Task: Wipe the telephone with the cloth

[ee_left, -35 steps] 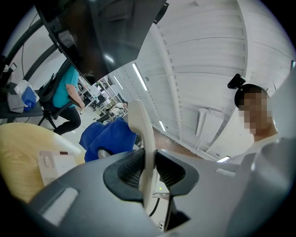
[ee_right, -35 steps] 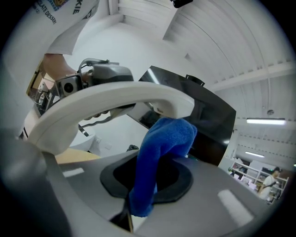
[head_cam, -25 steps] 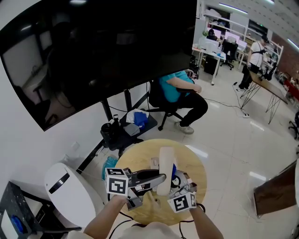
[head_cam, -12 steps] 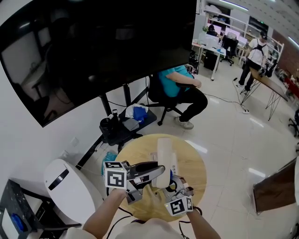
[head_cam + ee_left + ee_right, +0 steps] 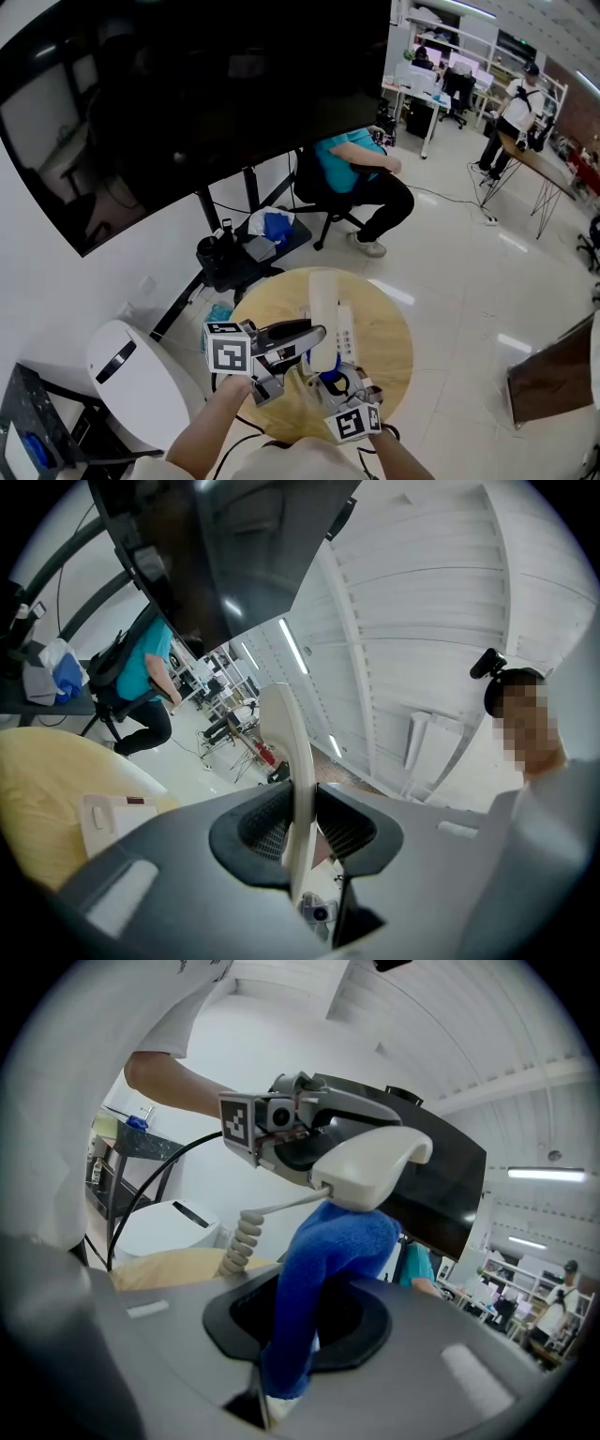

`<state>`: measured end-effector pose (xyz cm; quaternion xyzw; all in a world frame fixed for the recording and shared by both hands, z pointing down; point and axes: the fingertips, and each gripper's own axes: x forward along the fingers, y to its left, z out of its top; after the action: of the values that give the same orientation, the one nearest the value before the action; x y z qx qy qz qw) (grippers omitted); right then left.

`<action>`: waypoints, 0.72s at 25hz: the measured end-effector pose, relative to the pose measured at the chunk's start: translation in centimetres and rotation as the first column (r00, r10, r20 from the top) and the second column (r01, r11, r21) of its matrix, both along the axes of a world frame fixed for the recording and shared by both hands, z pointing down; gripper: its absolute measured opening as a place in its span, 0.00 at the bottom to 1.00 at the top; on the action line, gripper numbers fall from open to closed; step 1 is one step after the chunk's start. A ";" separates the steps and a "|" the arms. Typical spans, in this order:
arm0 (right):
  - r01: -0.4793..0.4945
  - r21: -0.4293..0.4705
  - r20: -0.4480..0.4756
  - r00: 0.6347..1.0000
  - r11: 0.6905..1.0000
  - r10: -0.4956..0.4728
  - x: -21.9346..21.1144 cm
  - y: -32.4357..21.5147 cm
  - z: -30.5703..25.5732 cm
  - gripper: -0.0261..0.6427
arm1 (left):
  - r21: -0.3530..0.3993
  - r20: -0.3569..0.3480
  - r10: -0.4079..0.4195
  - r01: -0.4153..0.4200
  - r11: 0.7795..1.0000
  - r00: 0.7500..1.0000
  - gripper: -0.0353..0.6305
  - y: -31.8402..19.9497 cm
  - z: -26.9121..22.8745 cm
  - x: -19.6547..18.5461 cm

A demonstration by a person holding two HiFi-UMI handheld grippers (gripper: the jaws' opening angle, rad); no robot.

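While the left gripper (image 5: 302,829) clamps the stiff handset (image 5: 370,1171) at mid-length above the counter's (image 5: 389,342) middle, the right gripper (image 5: 314,1321) pinches the soft cloth (image 5: 328,1251) against its lower end. It looks light and probably slippery, so the narrow middle suits gripping.

Grey left tongs (image 5: 317,337) and right tongs (image 5: 334,390), black-and-white marker cubes (image 5: 230,354)

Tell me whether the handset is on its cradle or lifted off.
Lifted off: the left gripper clamps the handset in the air, its coiled cord hanging down toward the table.
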<state>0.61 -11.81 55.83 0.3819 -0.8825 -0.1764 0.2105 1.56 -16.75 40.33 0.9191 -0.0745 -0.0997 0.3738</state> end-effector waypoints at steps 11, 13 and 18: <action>-0.109 0.035 0.048 0.993 0.993 0.108 4.1 -2.2 -4.4 0.13 | -0.036 -0.014 -0.015 0.014 0.999 1.000 0.17 -0.2 2.2 -0.2; -0.124 0.050 0.063 0.991 0.991 0.121 4.6 -2.5 -5.8 0.13 | -0.060 -0.008 -0.023 0.022 0.998 1.000 0.17 -0.2 3.2 -0.3; -0.131 0.067 0.117 0.986 0.989 0.123 4.9 -2.3 -8.8 0.13 | -0.095 0.036 -0.034 0.037 0.995 0.999 0.17 -0.3 6.6 -0.4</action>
<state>5.51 -14.13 47.02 0.4542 -0.8596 -0.1736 0.1570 1.20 -17.01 46.94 0.9004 -0.1019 -0.0869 0.4140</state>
